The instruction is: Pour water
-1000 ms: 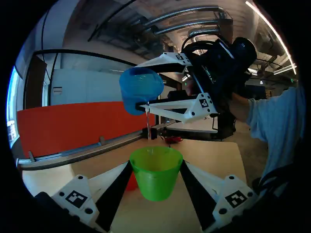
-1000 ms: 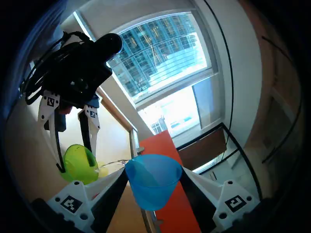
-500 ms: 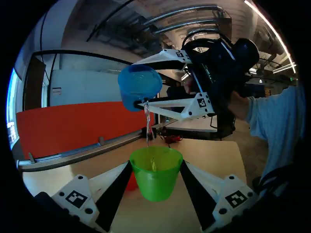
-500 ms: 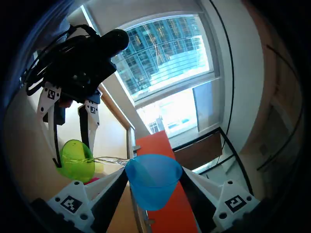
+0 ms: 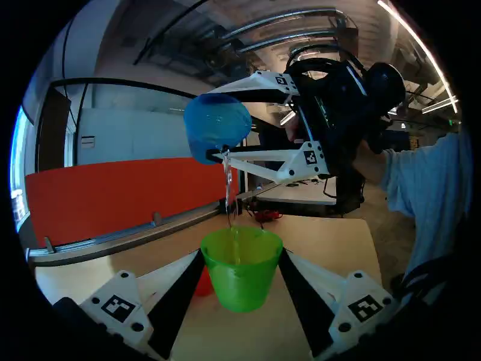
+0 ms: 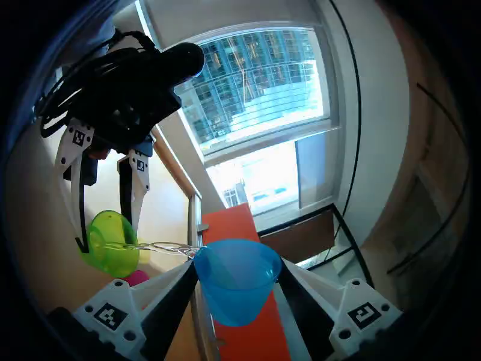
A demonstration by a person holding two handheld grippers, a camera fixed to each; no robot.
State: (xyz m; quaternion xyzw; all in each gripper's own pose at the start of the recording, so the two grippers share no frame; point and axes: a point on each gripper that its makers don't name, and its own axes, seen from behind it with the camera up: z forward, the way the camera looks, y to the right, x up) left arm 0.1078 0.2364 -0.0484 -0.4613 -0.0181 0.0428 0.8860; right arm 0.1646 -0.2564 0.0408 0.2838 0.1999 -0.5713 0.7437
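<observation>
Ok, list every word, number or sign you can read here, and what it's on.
No readable words or numbers anywhere.
Square markers on the left claw and right claw: patterns, no letters.
Small wall sign: too blurred to read.

Wooden table (image 5: pixel 337 240), orange partition (image 5: pixel 120 192), window (image 6: pixel 258 78)

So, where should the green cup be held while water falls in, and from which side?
Its side wall below the rim, fingers from opposite sides, as the left gripper holds it: the green cup tapers downward, and its mouth stays open.
</observation>
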